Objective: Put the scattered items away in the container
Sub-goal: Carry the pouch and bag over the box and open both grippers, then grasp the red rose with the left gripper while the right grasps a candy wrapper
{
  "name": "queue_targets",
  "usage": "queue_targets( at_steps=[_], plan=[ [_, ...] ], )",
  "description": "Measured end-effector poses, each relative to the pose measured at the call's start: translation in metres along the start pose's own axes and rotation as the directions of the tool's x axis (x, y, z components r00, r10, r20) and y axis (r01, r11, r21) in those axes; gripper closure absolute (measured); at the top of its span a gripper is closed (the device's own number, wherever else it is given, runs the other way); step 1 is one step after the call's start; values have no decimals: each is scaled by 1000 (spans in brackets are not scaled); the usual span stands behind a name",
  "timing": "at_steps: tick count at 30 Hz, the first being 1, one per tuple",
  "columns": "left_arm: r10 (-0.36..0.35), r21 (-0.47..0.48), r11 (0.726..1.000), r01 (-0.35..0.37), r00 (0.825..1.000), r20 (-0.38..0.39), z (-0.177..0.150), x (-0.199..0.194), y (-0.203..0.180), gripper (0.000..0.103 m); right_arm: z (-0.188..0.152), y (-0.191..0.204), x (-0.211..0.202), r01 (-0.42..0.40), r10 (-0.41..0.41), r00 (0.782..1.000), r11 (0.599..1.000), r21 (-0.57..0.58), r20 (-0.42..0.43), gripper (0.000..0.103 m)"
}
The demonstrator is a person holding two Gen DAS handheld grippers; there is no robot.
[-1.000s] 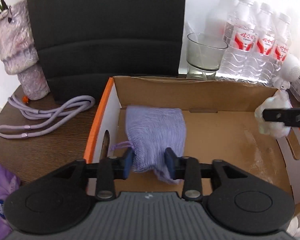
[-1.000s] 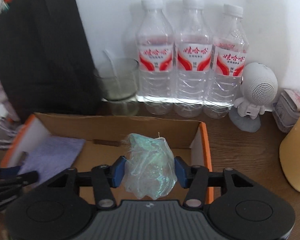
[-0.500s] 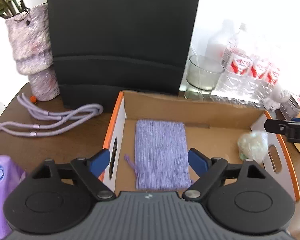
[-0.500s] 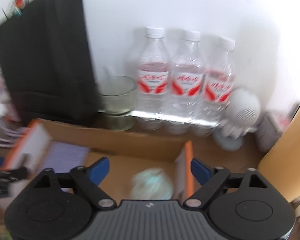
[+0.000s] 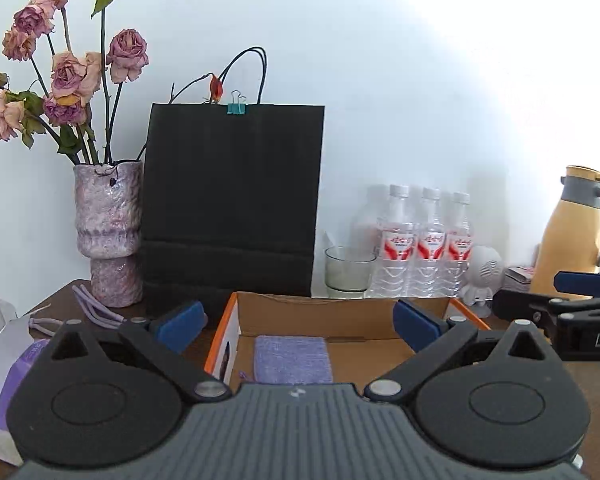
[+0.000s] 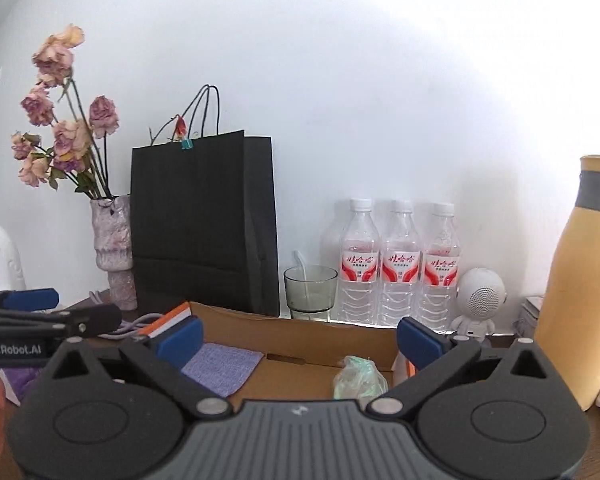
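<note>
The cardboard box [image 5: 340,316] with orange edges stands on the brown table. A purple cloth pouch [image 5: 292,358] lies flat on its floor at the left, also in the right wrist view as the pouch [image 6: 222,368]. A crumpled translucent greenish bag [image 6: 356,378] rests in the box's right end. My left gripper [image 5: 298,326] hovers at the box's near side, jaws opening wide with nothing between them. My right gripper [image 6: 300,340] is likewise pulled back, jaws opening and empty. A purple cord [image 5: 96,312] lies on the table left of the box, and a purple tissue pack [image 5: 16,376] sits nearer.
A black paper bag [image 5: 232,208] and a vase of dried roses [image 5: 108,236] stand behind the box. A glass [image 5: 350,270], three water bottles [image 5: 430,248], a white robot figure [image 5: 484,276] and a yellow thermos [image 5: 572,236] line the back right.
Both grippers opened, letting the pouch and the greenish bag drop into the box. Both then drew back and tilted upward, so more of the wall shows.
</note>
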State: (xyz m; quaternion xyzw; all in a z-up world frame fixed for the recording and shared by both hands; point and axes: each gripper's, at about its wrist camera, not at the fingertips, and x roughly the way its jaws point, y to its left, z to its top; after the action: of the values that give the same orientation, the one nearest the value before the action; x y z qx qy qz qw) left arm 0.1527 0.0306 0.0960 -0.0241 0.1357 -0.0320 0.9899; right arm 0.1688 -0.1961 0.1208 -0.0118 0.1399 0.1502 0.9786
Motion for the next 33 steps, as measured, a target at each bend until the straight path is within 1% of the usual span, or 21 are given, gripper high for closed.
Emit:
queue_targets(
  at_steps=[2, 5, 7, 10, 12, 13, 15, 16, 17, 18, 19, 21, 22, 23, 26, 28, 29, 30, 31, 32, 33],
  plan=[
    [14, 13, 1000, -14, 1000, -12, -6, -10, -3, 0, -2, 1, -6, 3, -3, 1000, 1000, 6, -13, 0],
    [55, 37, 998, -56, 998, 7, -20, -43, -8, 0, -11, 1, -23, 4, -3, 1000, 999, 46, -26, 0],
    [51, 41, 998, -52, 999, 19, -38, -77, -10, 0, -24, 5, -51, -5, 6, 1000, 998, 59, -10, 0],
    [65, 64, 996, -66, 998, 20, -75, -132, -16, 0, -59, 12, -103, -21, 23, 1000, 998, 62, -19, 0],
    [42, 95, 995, -43, 999, 15, -101, -170, -23, 0, -84, 13, -139, -45, 49, 998, 994, 102, -38, 0],
    [33, 95, 995, -34, 999, 9, -113, -187, -26, 0, -96, 13, -155, -62, 69, 996, 989, 131, -54, 0],
    [6, 59, 998, -4, 1000, -23, -134, -212, -30, 0, -121, 16, -187, -98, 109, 993, 978, 183, -48, 0],
    [-14, 48, 999, 17, 999, -51, -142, -219, -32, 0, -133, 20, -201, -91, 100, 994, 979, 185, -40, 0],
    [-30, 53, 998, 35, 996, -78, -148, -223, -34, 0, -141, 24, -211, -62, 70, 997, 984, 165, -44, 0],
    [-45, 72, 996, 52, 995, -90, -150, -225, -37, 0, -147, 30, -218, -29, 36, 998, 991, 133, -55, 0],
    [-60, 89, 994, 67, 995, -81, -151, -226, -40, 0, -150, 34, -223, -3, 9, 998, 995, 102, -58, 0],
    [-76, 109, 991, 83, 995, -60, -149, -223, -45, 0, -154, 38, -230, 3, -2, 1000, 998, 59, -24, 0],
    [-76, 110, 990, 82, 995, -63, -147, -218, -47, 0, -155, 37, -229, 3, -3, 1000, 998, 55, -4, 0],
    [-71, 99, 992, 78, 995, -76, -144, -212, -47, 0, -154, 35, -226, 8, -8, 1000, 998, 60, -4, 0],
    [-78, 14, 997, 80, 987, -138, -137, -192, -40, 0, -150, 23, -200, 21, -13, 995, 997, 77, -103, 0],
    [-90, -31, 996, 87, 985, -148, -132, -182, -36, 0, -150, 15, -186, 49, -38, 988, 996, 71, -150, 1],
    [-110, -46, 993, 104, 984, -138, -127, -177, -36, 0, -150, 11, -178, 54, -42, 986, 996, 71, -160, 1],
    [-142, -55, 989, 136, 982, -126, -121, -169, -36, 0, -148, 6, -169, 50, -37, 983, 996, 70, -178, 5],
    [-173, -54, 984, 168, 977, -120, -115, -159, -37, 0, -147, 2, -158, 44, -28, 979, 997, 71, -204, 11],
    [-202, -48, 979, 198, 972, -121, -109, -147, -40, 0, -146, -3, -146, 35, -18, 973, 997, 67, -232, 14],
    [-226, -40, 974, 223, 965, -130, -104, -134, -45, 0, -144, -6, -134, 32, -15, 968, 997, 63, -250, 19]
  ],
)
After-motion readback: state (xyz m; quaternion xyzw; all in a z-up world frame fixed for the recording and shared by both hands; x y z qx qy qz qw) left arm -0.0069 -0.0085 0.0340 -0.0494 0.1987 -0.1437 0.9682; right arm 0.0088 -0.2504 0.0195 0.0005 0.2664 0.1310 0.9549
